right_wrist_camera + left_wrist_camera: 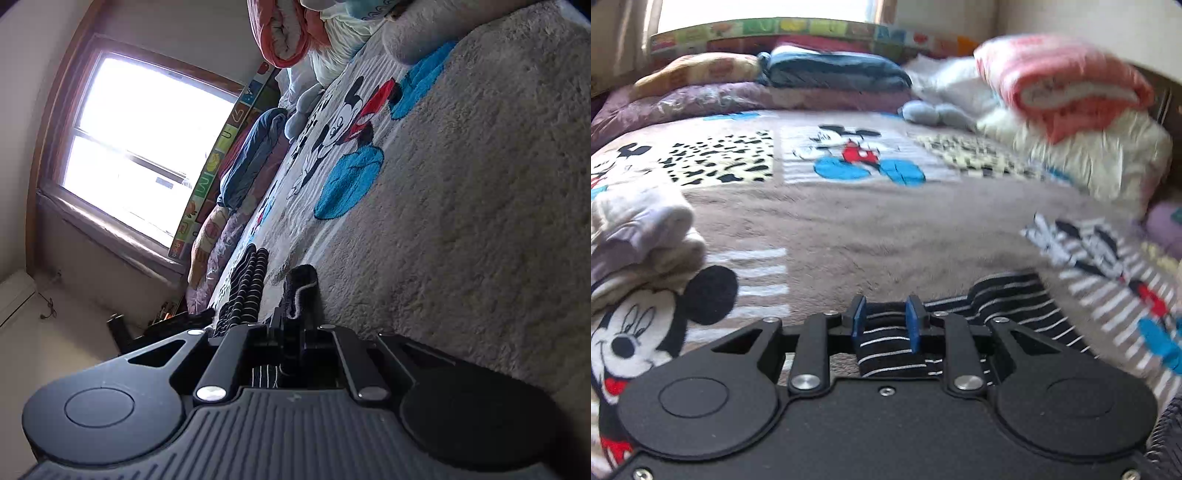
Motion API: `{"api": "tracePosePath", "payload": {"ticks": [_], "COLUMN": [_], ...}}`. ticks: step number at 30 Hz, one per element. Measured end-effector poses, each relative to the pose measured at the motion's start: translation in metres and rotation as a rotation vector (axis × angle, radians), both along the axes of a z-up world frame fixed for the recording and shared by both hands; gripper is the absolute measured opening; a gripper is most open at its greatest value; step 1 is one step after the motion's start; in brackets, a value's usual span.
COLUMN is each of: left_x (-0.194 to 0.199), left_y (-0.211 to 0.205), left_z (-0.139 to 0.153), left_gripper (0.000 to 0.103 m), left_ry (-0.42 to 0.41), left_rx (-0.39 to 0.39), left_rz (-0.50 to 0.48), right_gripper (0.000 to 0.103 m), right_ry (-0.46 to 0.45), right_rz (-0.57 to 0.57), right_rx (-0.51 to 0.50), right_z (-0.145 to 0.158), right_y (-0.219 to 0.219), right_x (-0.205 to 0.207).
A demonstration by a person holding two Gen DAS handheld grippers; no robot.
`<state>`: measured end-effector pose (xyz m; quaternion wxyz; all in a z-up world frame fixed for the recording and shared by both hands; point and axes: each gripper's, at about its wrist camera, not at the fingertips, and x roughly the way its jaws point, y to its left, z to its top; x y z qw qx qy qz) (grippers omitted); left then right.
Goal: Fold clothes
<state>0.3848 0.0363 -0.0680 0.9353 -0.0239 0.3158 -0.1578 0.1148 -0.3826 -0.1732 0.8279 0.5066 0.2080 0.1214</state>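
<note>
Lying on the Mickey Mouse blanket (886, 229), the black striped garment (997, 299) is pinched at one bunched end by the left gripper (885, 325). The right gripper (291, 317), jaws pressed together, clamps another edge. Folded white clothes (642, 236) sit left of the garment.

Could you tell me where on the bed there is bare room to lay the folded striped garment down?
The widest free patch is the plain brown stretch of blanket, between the Mickey panel and the striped garment, right of the white folded pile. Crowded: the far edge with the blue bundle, and the right side with the pink blanket.
</note>
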Motion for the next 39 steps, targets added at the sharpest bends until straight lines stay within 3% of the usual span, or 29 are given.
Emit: {"api": "tracePosePath", "payload": {"ticks": [2,6,10,14,16,21,25,27,29,31,36,39], "left_x": [0.001,0.016,-0.011,-0.072,-0.1,-0.097,-0.112,-0.134,-0.168,-0.201,-0.269,-0.299], "left_y": [-0.003,-0.027,-0.008,0.013,0.014,-0.008,0.003,0.015,0.027,0.035,0.029,0.025], "left_z": [-0.005,-0.034,-0.004,0.019,0.02,-0.025,0.0,0.023,0.038,0.043,0.028,0.01], "left_gripper": [0.02,0.02,0.02,0.02,0.02,0.02,0.021,0.031,0.05,0.05,0.05,0.05], "left_ry": [0.018,0.101,0.036,-0.011,-0.016,0.159,0.104,0.045,-0.001,-0.026,-0.054,-0.046], "left_rx": [0.012,0.131,0.029,0.003,-0.022,-0.002,-0.053,-0.096,-0.145,-0.176,-0.067,-0.019], "left_rz": [-0.005,-0.039,-0.003,0.012,-0.027,-0.069,-0.053,-0.029,0.003,0.043,0.129,0.124], "right_gripper": [0.007,0.007,0.007,0.007,0.007,0.007,0.007,0.008,0.008,0.008,0.008,0.009], "right_ry": [0.0,0.0,-0.003,-0.009,-0.01,-0.015,-0.025,-0.03,-0.037,-0.042,-0.047,-0.049], "right_rz": [0.001,0.0,-0.001,-0.001,0.0,0.001,0.004,0.006,0.012,0.017,0.023,0.027], "right_rx": [-0.001,-0.006,-0.016,-0.019,-0.02,-0.032,-0.036,-0.036,-0.035,-0.033,-0.026,-0.024], "right_z": [0.0,0.0,0.0,0.001,0.001,0.002,0.003,0.003,0.003,0.003,0.002,0.003], "right_y": [0.0,0.0,0.002,0.002,0.003,0.005,0.006,0.006,0.007,0.007,0.006,0.006], "right_x": [0.0,-0.001,-0.001,-0.001,-0.001,0.0,0.0,0.0,0.001,0.001,0.002,0.001]}}
